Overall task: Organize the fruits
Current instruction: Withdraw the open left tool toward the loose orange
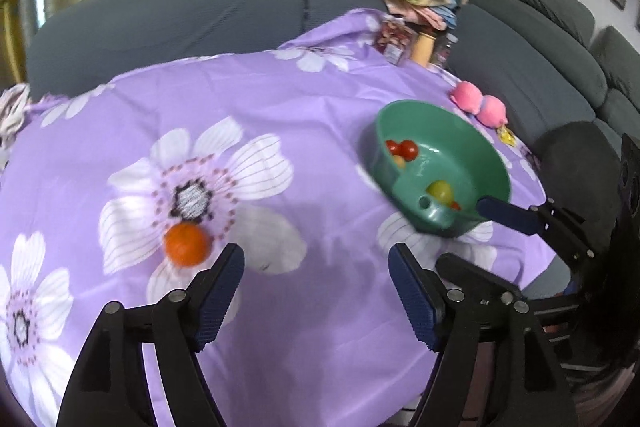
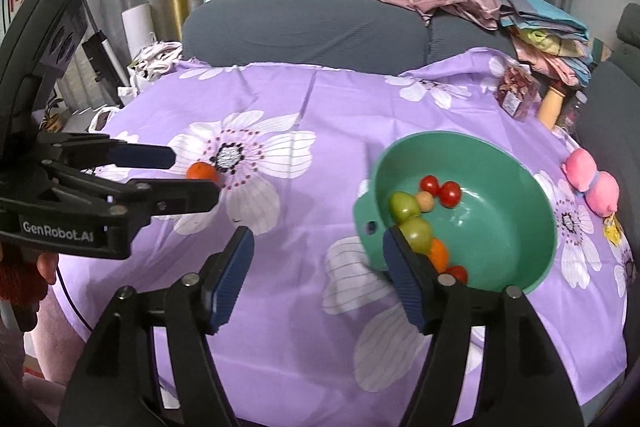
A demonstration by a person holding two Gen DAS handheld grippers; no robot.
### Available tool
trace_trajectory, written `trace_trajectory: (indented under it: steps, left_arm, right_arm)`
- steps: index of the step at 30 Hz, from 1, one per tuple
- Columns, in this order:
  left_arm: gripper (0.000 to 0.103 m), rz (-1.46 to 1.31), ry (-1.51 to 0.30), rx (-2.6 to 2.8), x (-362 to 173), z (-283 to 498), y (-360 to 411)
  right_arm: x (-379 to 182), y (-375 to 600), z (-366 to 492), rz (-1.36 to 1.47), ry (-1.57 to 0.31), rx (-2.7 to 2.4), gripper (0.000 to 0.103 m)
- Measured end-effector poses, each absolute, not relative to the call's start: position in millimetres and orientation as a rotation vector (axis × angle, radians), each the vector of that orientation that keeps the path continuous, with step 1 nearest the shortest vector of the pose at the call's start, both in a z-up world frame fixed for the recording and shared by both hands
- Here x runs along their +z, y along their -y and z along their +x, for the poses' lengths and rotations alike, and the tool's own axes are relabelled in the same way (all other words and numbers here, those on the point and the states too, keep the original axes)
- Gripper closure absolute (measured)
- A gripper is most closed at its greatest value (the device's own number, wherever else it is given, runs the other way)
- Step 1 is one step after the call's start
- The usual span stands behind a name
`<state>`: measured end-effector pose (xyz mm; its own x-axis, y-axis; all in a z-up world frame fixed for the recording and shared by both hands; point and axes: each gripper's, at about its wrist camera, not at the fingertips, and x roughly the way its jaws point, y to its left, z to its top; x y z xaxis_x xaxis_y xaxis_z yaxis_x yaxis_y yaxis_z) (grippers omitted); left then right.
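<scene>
On the surface [image 1: 320,131] one orange [image 1: 188,244] waits outside the bowl [image 1: 476,143]. Both hand-held grippers, left [image 1: 316,291] and right [image 2: 318,277], are open, holding nothing. Next, the left must close on it.

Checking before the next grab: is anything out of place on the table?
Yes: one orange fruit lies alone on the purple cloth, apart from the green bowl holding the other fruits. The bowl itself looks tipped, one side raised.

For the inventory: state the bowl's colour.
Green; the bowl shows best in the right wrist view.
</scene>
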<state>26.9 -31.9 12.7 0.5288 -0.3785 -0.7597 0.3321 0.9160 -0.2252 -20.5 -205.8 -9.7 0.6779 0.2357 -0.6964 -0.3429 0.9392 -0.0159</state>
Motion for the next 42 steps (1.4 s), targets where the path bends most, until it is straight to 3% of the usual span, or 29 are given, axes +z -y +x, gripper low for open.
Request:
trace_trajectory:
  steps: [12,42]
  left_arm:
    - [0.028,-0.124,-0.952,-0.343,-3.3,9.9,-17.2]
    - [0.028,-0.214,-1.017,-0.336,-34.2,38.6,-56.6]
  right_arm:
    - [-13.8,170.2,-21.1,-0.163,-0.791,0.414,0.032]
    - [-47.0,121.9,13.8,-0.213,-0.901,0.491,0.032]
